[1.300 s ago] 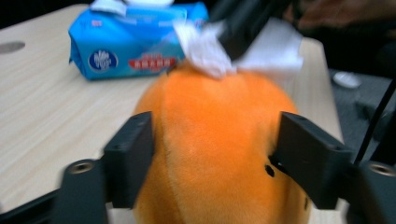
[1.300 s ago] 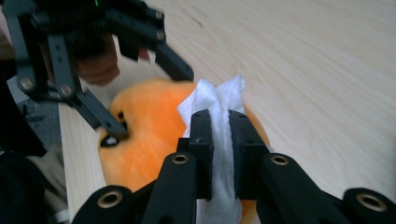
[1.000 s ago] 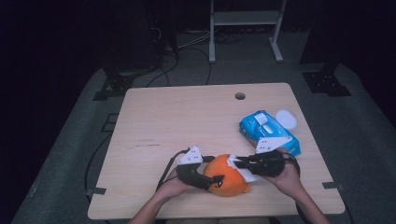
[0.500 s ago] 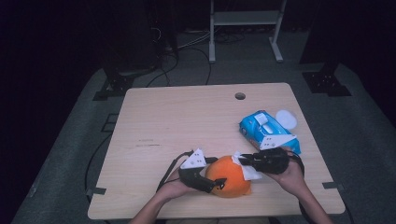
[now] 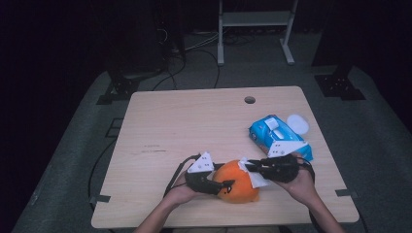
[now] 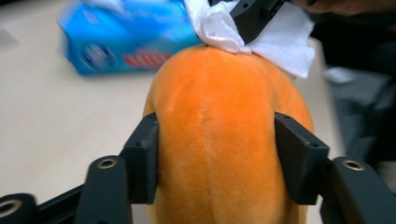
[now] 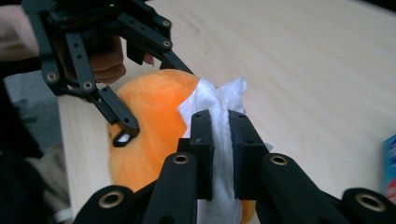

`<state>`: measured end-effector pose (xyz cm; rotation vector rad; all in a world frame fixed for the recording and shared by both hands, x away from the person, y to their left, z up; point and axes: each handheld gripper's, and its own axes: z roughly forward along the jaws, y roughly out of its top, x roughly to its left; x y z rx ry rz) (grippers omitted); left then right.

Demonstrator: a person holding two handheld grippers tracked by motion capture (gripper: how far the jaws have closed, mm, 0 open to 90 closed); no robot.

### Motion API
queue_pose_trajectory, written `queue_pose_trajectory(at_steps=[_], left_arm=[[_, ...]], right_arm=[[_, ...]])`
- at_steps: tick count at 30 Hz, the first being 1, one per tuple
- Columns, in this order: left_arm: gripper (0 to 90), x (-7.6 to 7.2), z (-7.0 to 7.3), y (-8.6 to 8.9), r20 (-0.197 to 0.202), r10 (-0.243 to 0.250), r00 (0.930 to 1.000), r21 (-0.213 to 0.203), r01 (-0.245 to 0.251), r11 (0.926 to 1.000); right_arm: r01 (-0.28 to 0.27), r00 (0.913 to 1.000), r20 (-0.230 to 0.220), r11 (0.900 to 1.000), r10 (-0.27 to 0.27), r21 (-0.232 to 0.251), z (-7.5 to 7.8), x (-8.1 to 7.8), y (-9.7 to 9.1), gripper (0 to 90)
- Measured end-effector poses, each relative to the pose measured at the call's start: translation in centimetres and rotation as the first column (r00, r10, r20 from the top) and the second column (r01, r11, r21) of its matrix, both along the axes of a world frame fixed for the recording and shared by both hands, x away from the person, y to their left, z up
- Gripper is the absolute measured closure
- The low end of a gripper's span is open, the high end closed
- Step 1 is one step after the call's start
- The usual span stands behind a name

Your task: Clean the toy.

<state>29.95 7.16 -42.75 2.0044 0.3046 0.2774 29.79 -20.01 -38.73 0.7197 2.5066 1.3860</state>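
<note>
Black jaws of the left tool [image 6: 215, 158] have just been closing and now press on both flanks of an orange plush toy [image 6: 224, 140]; the toy's lower part is cut off by the frame bottom in the left gripper view, so its face or shape cannot be made out there. From above, the left tool [image 5: 221, 186] grips the toy [image 5: 238, 182] at the near edge of the wooden tabletop [image 5: 194, 126], the person's left hand [image 5: 180, 194] behind it.

White tissue [image 7: 219, 116] is pinched between the nearly pressed-together jaws of the right tool [image 7: 219, 140], and the wad rests on top of the toy [image 7: 149, 121]; its lower end hangs hidden behind the jaws. In the high view the right tool [image 5: 260, 170] meets the toy from the right, held by the right hand [image 5: 301, 182], which covers part of the tissue.

Just beyond the right tool lies a blue tissue pack [image 5: 277, 136], its print blurred and unreadable, with a small white round lid-like thing [image 5: 297, 124] touching its far end
</note>
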Motion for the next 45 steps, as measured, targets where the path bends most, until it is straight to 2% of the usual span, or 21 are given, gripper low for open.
queue_pose_trajectory(at_steps=[1, 2, 3, 6, 9, 11, 12, 13, 15, 18, 20, 23, 26, 27, 29, 31, 34, 37, 39, 41, 45], left_arm=[[42.6, -0.2, 0.3, -0.1, 0.075, 0.012, 0.9971, 0.021, -0.013, 0.9997], [42.7, -0.3, 0.5, -0.2, 0.127, 0.015, 0.9918, 0.041, -0.021, 0.999], [42.4, -0.3, 0.5, -0.2, 0.141, 0.008, 0.9899, 0.052, -0.016, 0.9985], [37.5, -0.2, -0.3, -0.2, 0.115, -0.006, 0.9933, 0.036, 0.001, 0.9993], [20.4, 0.6, -0.4, 0.4, 0.015, 0.033, 0.9993, -0.013, -0.033, 0.9994], [14.7, 1.1, -0.6, 0.8, -0.054, 0.053, 0.9972, -0.025, -0.054, 0.9982], [15.6, 1.1, -0.8, 0.9, -0.07, 0.05, 0.9963, -0.036, -0.053, 0.998], [24.9, 1.1, -0.9, 0.9, -0.062, 0.042, 0.9972, -0.036, -0.045, 0.9983], [27.7, 0.7, -0.9, 0.5, -0.018, 0.04, 0.999, -0.016, -0.04, 0.9991], [30.3, -0.1, -0.7, -0.3, 0.046, 0.014, 0.9988, 0.007, -0.014, 0.9999], [30.3, -0.5, -0.6, -0.7, 0.07, 0.005, 0.9976, 0.026, -0.007, 0.9996], [29.5, -0.3, -0.7, -0.3, 0.046, 0.006, 0.9989, 0.005, -0.006, 1.0], [19.3, 0.3, -1.0, -0.1, -0.039, 0.035, 0.9986, -0.045, -0.037, 0.9983], [20.1, 0.4, -1.0, -0.2, -0.047, 0.038, 0.9982, -0.053, -0.04, 0.9978], [22.5, 0.2, -1.0, -0.5, -0.033, 0.043, 0.9985, -0.053, -0.044, 0.9976], [26.7, 0.0, -0.9, -0.7, -0.002, 0.042, 0.9991, -0.045, -0.042, 0.9981], [31.2, -0.5, -0.8, -1.1, 0.04, 0.035, 0.9986, -0.03, -0.034, 0.999], [30.6, -1.2, -0.7, -1.7, 0.07, 0.013, 0.9974, -0.004, -0.013, 0.9999], [31.4, -1.4, -0.8, -1.8, 0.085, 0.008, 0.9964, 0.008, -0.009, 0.9999], [31.5, -1.3, -0.8, -1.6, 0.071, 0.006, 0.9975, 0.006, -0.007, 1.0], [30.5, -0.9, -1.1, -1.3, 0.051, 0.012, 0.9986, -0.006, -0.012, 0.9999]], right_arm=[[0.009, 0.9998, 0.02, 0.9999, -0.01, 0.006, 0.4, 0.0, 0.0, 80.4], [0.016, 0.9994, 0.031, 0.9997, -0.016, 0.019, 0.7, -0.1, 0.1, 80.4], [0.018, 0.9991, 0.038, 0.9993, -0.02, 0.032, 0.9, 0.0, 0.2, 80.4], [0.021, 0.9994, 0.026, 0.9995, -0.022, 0.024, 0.3, 0.4, 0.5, 80.3], [0.021, 0.9998, -0.007, 0.9996, -0.021, 0.02, -0.7, 0.8, 0.3, 80.4], [0.031, 0.9995, -0.011, 0.9995, -0.031, 0.009, -0.8, 0.7, 0.0, 80.4], [0.031, 0.9994, -0.016, 0.9994, -0.031, 0.013, -0.8, 0.6, -0.1, 80.4], [0.033, 0.9994, -0.01, 0.9994, -0.033, 0.009, -0.7, 0.4, 0.0, 80.4], [0.03, 0.9995, -0.003, 0.9995, -0.03, 0.012, -0.6, 0.2, 0.2, 80.4], [-0.027, 0.9989, 0.038, 0.9995, 0.026, 0.018, 0.3, -0.7, 1.9, 80.4], [-0.052, 0.9959, 0.073, 0.9986, 0.053, -0.011, 0.6, -1.3, 3.2, 80.4], [-0.045, 0.9939, 0.099, 0.9982, 0.049, -0.04, 0.8, -1.3, 3.5, 80.4], [0.005, 0.9967, 0.081, 0.9995, -0.002, -0.031, 0.4, -0.5, 1.8, 80.4], [0.037, 0.9977, 0.058, 0.9992, -0.036, -0.014, -0.1, 0.0, 0.8, 80.4], [0.04, 0.998, 0.049, 0.9992, -0.04, -0.003, -0.2, 0.1, 0.6, 80.4], [0.036, 0.9969, 0.07, 0.9992, -0.034, -0.019, 0.1, -0.3, 1.0, 80.4], [-0.03, 0.9965, 0.078, 0.9995, 0.031, -0.009, 0.5, -1.0, 2.4, 80.4], [-0.092, 0.9907, 0.095, 0.9943, 0.097, -0.053, 0.5, -2.0, 4.6, 80.4], [-0.102, 0.9857, 0.124, 0.9903, 0.114, -0.094, 0.6, -2.4, 5.3, 80.4], [-0.094, 0.9871, 0.121, 0.9916, 0.104, -0.089, 0.7, -2.2, 5.0, 80.4], [-0.016, 0.9931, 0.115, 0.9977, 0.024, -0.066, 1.0, -1.0, 2.4, 80.4]])
